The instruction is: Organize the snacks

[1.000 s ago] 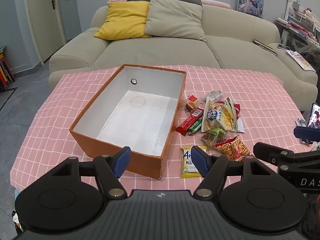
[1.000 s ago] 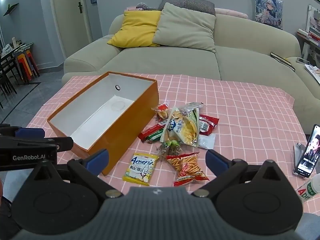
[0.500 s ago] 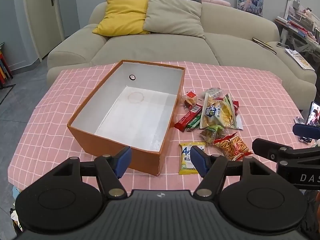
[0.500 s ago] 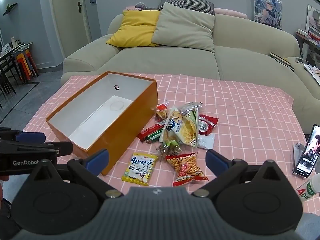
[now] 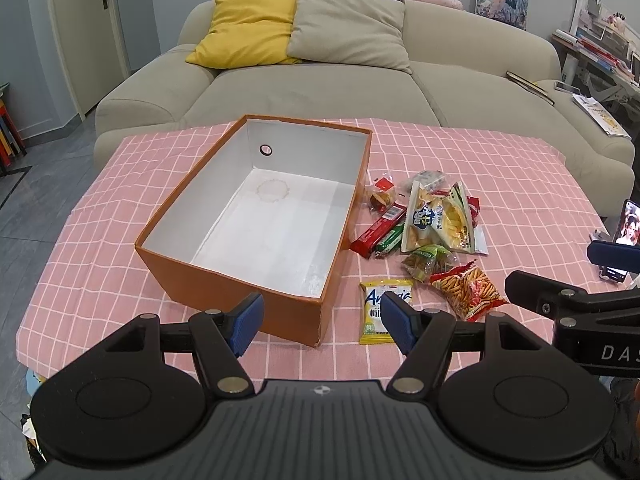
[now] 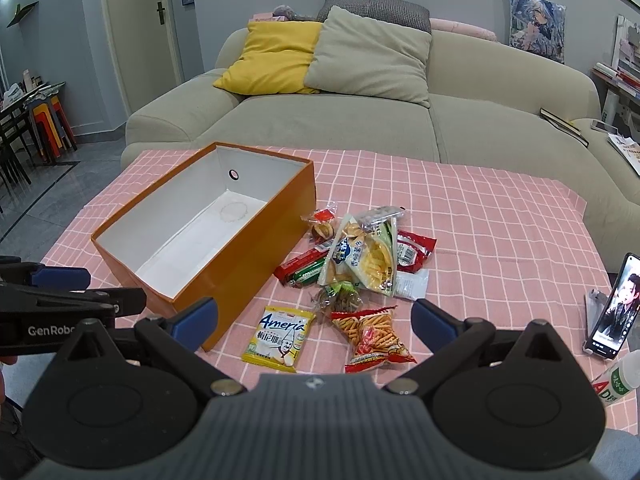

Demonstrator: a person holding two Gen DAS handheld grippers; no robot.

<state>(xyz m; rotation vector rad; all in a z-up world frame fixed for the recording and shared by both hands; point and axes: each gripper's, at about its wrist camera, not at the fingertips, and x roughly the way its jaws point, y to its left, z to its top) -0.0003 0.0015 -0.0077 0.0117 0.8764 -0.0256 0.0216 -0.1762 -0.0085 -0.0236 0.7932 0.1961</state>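
Pink checked cloth covers the table (image 5: 120, 208), with a beige sofa (image 5: 320, 92) behind it. Ahead and left of the left gripper (image 5: 320, 318) an orange box (image 5: 240, 280) stands open and bare inside. That gripper is held spread and nothing is gripped. Ahead of it and to its right the snacks are heaped just beside the box wall: a yellow packet (image 6: 278, 334) nearest, then a red bag of sticks (image 6: 374, 334), with a large white chip bag (image 6: 362, 258) and a red bar (image 6: 300, 266) farther off. Smaller packets are partly buried, so their number cannot be told for certain. The right gripper (image 6: 314, 316) is likewise held wide apart and empty, hovering just short of the yellow packet and the red bag. A phone (image 6: 614, 308) is propped far to its right.

No snack has yet been boxed. The first pick would best be made on a near, separate packet: the fingers lowered flat astride one sealed edge, closed gently so the contents are not crushed, then carried left over the box rim
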